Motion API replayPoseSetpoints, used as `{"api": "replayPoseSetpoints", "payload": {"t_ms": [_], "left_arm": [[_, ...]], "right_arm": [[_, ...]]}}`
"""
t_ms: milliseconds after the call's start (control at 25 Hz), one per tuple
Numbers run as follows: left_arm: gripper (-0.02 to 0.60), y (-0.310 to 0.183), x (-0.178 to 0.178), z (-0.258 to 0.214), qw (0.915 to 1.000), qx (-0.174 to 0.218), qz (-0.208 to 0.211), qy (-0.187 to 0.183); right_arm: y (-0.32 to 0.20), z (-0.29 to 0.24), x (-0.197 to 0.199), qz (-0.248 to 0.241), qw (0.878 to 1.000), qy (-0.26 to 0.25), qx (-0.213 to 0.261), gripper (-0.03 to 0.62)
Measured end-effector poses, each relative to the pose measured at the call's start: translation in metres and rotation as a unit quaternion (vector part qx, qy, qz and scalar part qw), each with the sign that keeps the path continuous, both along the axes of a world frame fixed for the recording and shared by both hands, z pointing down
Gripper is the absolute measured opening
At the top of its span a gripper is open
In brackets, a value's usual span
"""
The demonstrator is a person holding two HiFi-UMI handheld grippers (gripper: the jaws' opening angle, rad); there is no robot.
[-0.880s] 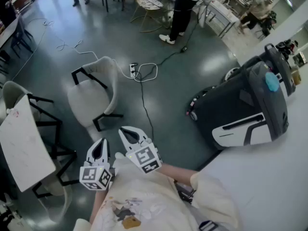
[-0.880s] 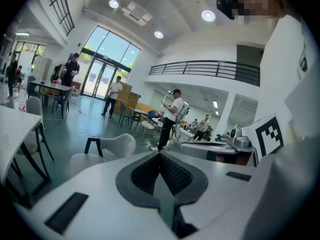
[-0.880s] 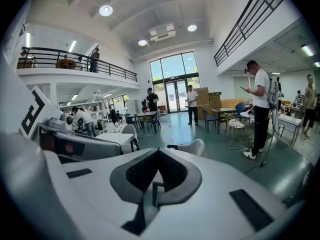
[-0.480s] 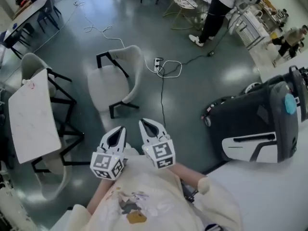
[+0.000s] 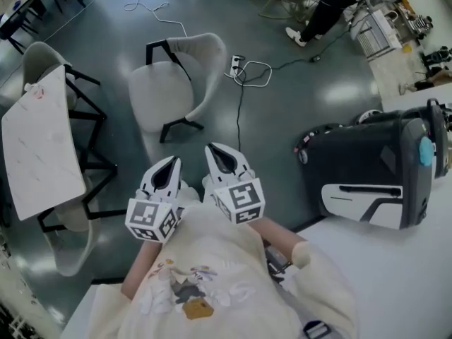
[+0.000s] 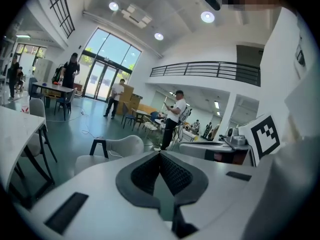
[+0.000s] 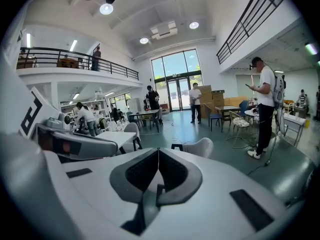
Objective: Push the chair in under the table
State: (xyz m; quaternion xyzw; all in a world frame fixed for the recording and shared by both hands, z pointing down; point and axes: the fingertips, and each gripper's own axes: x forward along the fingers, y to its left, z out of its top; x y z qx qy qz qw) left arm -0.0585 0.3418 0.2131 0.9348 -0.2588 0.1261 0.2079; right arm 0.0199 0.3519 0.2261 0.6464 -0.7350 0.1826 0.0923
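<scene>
A pale shell chair (image 5: 173, 83) on black legs stands out on the dark floor, its seat turned toward the white-topped table (image 5: 39, 147) at the left and well apart from it. Both grippers hover side by side in front of my chest, short of the chair and touching nothing. My left gripper (image 5: 171, 162) is shut and empty; my right gripper (image 5: 215, 149) is shut and empty too. The chair (image 6: 117, 146) and the table edge (image 6: 15, 129) show past the left gripper (image 6: 160, 154). The chair (image 7: 197, 146) also shows beyond the right gripper (image 7: 158, 150).
Two more pale chairs (image 5: 35, 58) (image 5: 67, 249) sit at the table's ends. A power strip with looped cable (image 5: 240, 66) lies on the floor behind the chair. A black backpack (image 5: 367, 164) rests on a white table (image 5: 402, 281) at the right. A person (image 5: 332, 2) stands farther back.
The head view has swung, bringing the left table further into the picture and the chair higher in it. Both grippers have risen in the picture, still shut and side by side.
</scene>
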Motion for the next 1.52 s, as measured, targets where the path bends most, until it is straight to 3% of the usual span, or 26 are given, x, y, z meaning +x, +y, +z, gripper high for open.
{"api": "replayPoseSetpoints", "payload": {"t_ms": [320, 640, 840, 1200, 1320, 1520], "left_arm": [[0.008, -0.074, 0.015, 0.023, 0.9995, -0.025, -0.009, -0.017], [0.008, -0.174, 0.095, 0.053, 0.997, -0.059, -0.034, -0.038], [0.008, -0.225, 0.119, 0.071, 0.9944, -0.07, -0.055, -0.057], [0.008, -0.289, 0.151, 0.12, 0.9893, -0.111, -0.071, -0.063], [0.008, -0.301, 0.162, 0.132, 0.9892, -0.122, -0.056, -0.058], [0.008, -0.318, 0.167, 0.165, 0.9848, -0.148, -0.065, -0.062]], "right_arm": [[-0.074, 0.024, 0.03, -0.002, 1.0, -0.002, -0.027, 0.009], [-0.182, 0.056, 0.118, -0.033, 0.998, -0.036, -0.038, 0.012], [-0.232, 0.081, 0.153, -0.048, 0.996, -0.041, -0.06, 0.104], [-0.296, 0.152, 0.211, -0.016, 0.989, -0.051, -0.135, 0.153], [-0.317, 0.172, 0.222, -0.008, 0.988, -0.044, -0.148, 0.16], [-0.34, 0.203, 0.241, 0.007, 0.986, -0.021, -0.168, 0.164]]}}
